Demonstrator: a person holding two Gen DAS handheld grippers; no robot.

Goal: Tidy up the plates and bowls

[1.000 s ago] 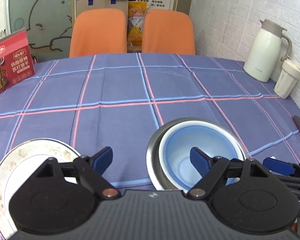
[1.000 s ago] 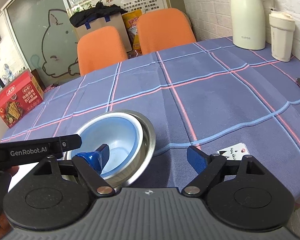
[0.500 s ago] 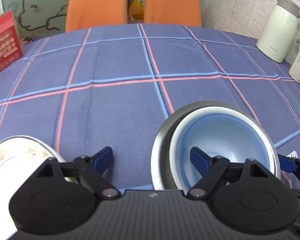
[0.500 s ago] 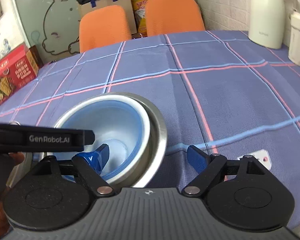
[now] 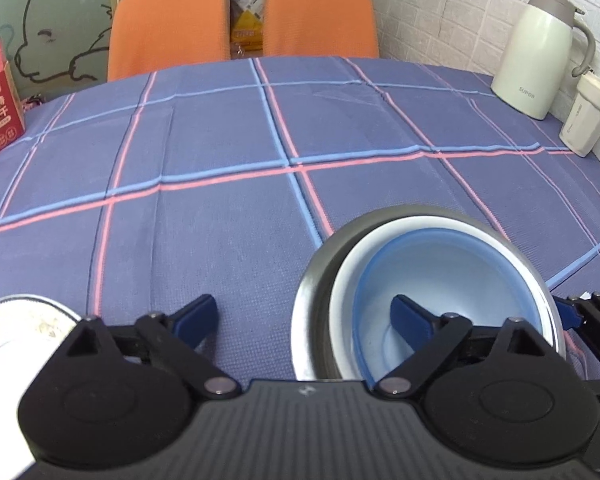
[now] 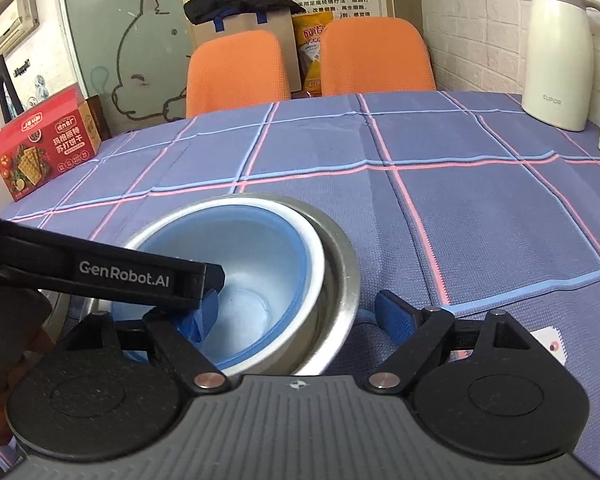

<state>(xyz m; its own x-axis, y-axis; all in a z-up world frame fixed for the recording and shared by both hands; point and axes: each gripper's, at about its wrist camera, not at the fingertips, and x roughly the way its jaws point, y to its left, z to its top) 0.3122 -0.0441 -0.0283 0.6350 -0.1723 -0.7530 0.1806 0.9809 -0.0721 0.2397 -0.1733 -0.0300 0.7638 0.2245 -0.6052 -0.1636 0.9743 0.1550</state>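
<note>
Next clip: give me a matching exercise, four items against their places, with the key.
Items:
1. blue bowl
2. speckled plate
3. white kettle
4. red cracker box

Places:
A. far right, by the brick wall
B. nested inside the steel bowl
C. far left edge of the table
D. near left, beside the left gripper

Pairs: 1-B, 2-D, 3-A, 4-C
</note>
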